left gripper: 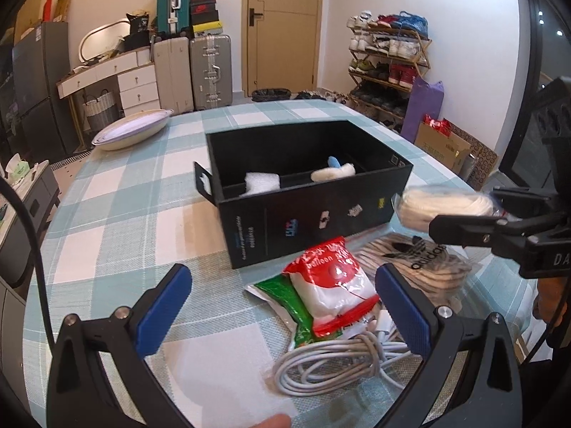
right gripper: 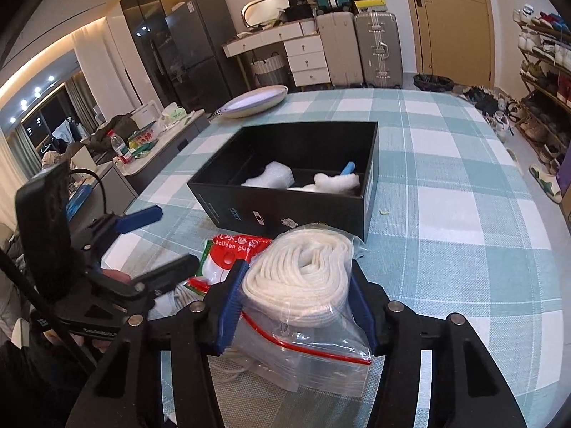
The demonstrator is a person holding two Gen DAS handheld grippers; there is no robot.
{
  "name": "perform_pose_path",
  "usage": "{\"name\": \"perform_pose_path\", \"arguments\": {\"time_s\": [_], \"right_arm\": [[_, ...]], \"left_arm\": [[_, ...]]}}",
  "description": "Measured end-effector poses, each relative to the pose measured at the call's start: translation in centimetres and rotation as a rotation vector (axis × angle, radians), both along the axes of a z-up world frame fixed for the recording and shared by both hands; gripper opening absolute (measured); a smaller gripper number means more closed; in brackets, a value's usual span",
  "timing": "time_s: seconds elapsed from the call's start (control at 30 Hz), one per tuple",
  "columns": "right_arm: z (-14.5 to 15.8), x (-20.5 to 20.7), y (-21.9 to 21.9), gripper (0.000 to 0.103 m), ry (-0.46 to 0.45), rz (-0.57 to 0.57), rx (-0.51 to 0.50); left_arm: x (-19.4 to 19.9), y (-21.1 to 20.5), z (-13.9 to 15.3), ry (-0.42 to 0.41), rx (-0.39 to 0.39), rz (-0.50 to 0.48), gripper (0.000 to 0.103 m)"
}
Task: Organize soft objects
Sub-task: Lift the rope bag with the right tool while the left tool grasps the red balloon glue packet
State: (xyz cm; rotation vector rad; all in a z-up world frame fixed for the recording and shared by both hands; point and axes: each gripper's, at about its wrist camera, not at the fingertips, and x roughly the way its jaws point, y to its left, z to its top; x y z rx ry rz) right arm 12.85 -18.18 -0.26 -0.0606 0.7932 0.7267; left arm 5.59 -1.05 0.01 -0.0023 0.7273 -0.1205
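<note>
A teal-checked cloth covers the bench [left gripper: 117, 214]; the black box [left gripper: 307, 210] sits mid-bench; right tongs [right gripper: 296, 306] clench the bagged white rope [right gripper: 303, 271] above it; left tongs [left gripper: 282, 306] gape over the red packet [left gripper: 332, 285]; suitcases [left gripper: 210, 71] line the far wall.

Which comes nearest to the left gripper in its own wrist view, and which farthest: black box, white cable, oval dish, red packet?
From the left gripper:
1. Red packet, between its fingers.
2. White cable, just below, right side.
3. Black box, mid-table ahead.
4. Oval dish, far left edge.
</note>
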Motion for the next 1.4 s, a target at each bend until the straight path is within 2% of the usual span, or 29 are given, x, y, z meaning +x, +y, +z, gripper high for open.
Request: {"name": "perform_pose_path", "arguments": {"time_s": [0.23, 0.63, 0.83, 0.9, 0.97, 1.03, 1.4], "right_arm": [[0.8, -0.4, -0.7, 0.055, -0.03, 0.003, 0.022], [1.0, -0.4, -1.2, 0.055, -0.033, -0.001, 0.022], [1.0, -0.4, -1.2, 0.055, -0.038, 0.0, 0.019], [1.0, -0.4, -1.2, 0.055, -0.037, 0.002, 0.018], [1.0, -0.4, -1.2, 0.055, -0.038, 0.001, 0.018], [1.0, -0.4, -1.2, 0.055, -0.037, 0.001, 0.018], [1.3, -0.6, -1.1, 0.055, -0.057, 0.012, 0.028]], "left_arm": [[0.7, -1.5, -0.6, 0.032, 0.05, -0.033, 0.103], [2.5, -3.5, -1.4, 0.089, 0.123, -0.082, 0.101], [3.1, -3.3, -1.8, 0.132, 0.083, -0.098, 0.086], [3.1, -3.3, -1.9, 0.133, 0.067, -0.108, 0.073], [2.9, -3.3, -1.8, 0.127, 0.051, -0.122, 0.052], [2.7, -3.3, -1.6, 0.123, 0.045, -0.13, 0.045], [1.1, -1.3, -0.3, 0.071, -0.017, -0.086, 0.043]]}}
